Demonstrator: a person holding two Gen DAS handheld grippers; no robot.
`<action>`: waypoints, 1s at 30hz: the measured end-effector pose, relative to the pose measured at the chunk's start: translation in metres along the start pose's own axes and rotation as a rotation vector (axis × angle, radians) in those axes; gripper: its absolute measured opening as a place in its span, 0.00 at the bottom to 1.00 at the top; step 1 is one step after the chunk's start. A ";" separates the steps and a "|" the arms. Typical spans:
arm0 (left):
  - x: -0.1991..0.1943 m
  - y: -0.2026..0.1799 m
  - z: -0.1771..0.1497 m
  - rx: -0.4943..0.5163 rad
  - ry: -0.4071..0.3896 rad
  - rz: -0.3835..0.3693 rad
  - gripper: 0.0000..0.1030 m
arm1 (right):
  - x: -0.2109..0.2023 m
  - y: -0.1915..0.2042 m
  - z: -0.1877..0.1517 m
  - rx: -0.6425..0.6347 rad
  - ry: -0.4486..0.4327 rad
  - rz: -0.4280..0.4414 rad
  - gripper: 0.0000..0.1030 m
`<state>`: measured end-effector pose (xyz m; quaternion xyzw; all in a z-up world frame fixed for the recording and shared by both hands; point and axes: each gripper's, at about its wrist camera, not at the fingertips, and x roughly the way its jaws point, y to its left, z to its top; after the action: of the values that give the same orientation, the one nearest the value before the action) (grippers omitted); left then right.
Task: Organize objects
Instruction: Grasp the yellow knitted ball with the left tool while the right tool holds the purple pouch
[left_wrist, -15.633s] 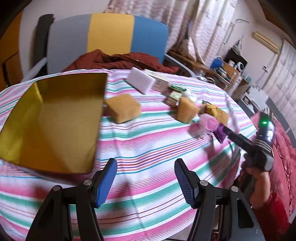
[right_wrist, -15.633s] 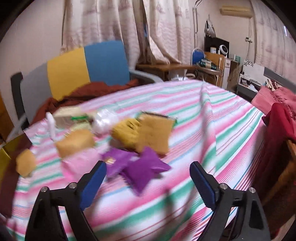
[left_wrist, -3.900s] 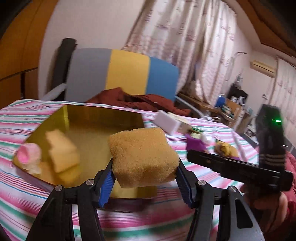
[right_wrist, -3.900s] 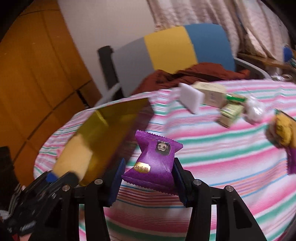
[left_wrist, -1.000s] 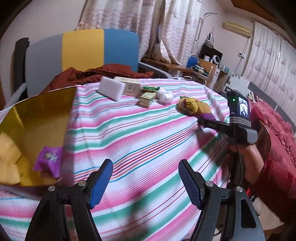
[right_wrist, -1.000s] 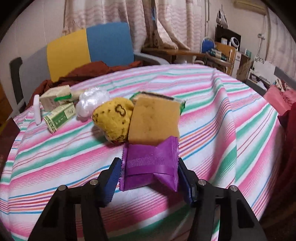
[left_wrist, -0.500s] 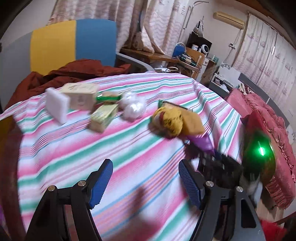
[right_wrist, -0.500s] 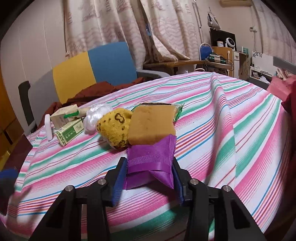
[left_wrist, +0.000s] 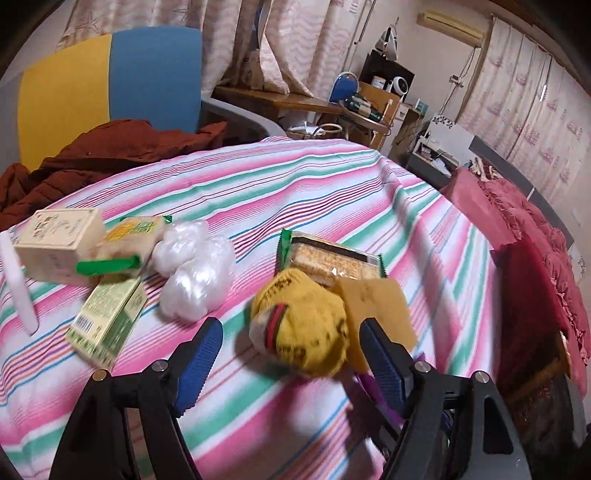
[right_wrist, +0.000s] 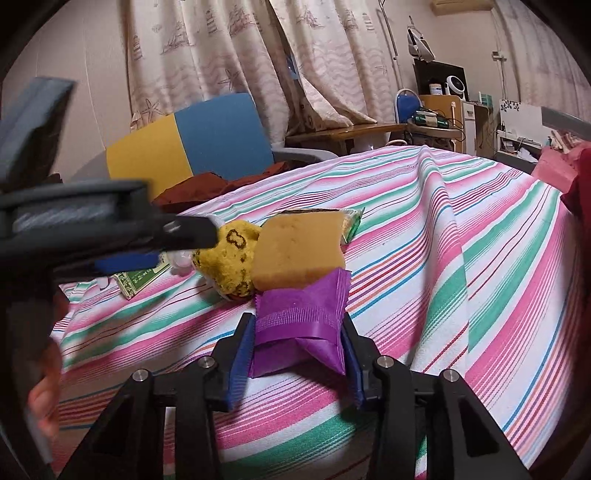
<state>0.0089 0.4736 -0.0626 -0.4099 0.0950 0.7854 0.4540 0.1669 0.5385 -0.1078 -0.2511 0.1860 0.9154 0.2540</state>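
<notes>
The right tongs (right_wrist: 297, 350) are closed on a purple snack packet (right_wrist: 301, 314); both blue pads press its sides, and the packet's long axis runs away from the camera, its crimped far end pointing at the sponge; whether it clears the striped surface (right_wrist: 461, 258) I cannot tell; the tongs reach forward low and nearly level over the cloth.

Just past the packet stands a tan sponge (right_wrist: 299, 254), tilted, its broad face toward the right wrist camera; a yellow rolled sock (right_wrist: 229, 258) touches its left side; a green-edged cracker pack (right_wrist: 351, 219) lies behind both.

The left tongs (left_wrist: 290, 350) are spread wide and hold nothing; they angle down toward the surface (left_wrist: 258, 192), with the yellow sock (left_wrist: 301, 325) between the two pads but touching neither; the sponge (left_wrist: 376, 306) leans at the sock's right, the cracker pack (left_wrist: 332, 258) lies behind, its long axis across the view.

Further left sit a crumpled clear plastic bag (left_wrist: 195, 269), a green carton (left_wrist: 109, 321) lying flat, a cream box (left_wrist: 59, 240), a yellow-and-green pack (left_wrist: 129, 240), and a white block (left_wrist: 16, 280) at the frame's edge.
</notes>
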 end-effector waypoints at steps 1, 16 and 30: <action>0.004 0.000 0.002 0.001 0.002 -0.007 0.76 | 0.000 -0.001 0.000 0.000 0.000 0.000 0.43; -0.006 0.017 -0.030 0.030 -0.083 -0.005 0.42 | 0.001 0.001 0.001 -0.016 0.000 -0.015 0.43; -0.049 0.035 -0.066 -0.008 -0.142 0.040 0.42 | 0.001 0.005 0.001 -0.051 0.011 -0.037 0.43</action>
<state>0.0299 0.3881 -0.0776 -0.3531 0.0674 0.8218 0.4421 0.1629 0.5353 -0.1063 -0.2657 0.1594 0.9135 0.2636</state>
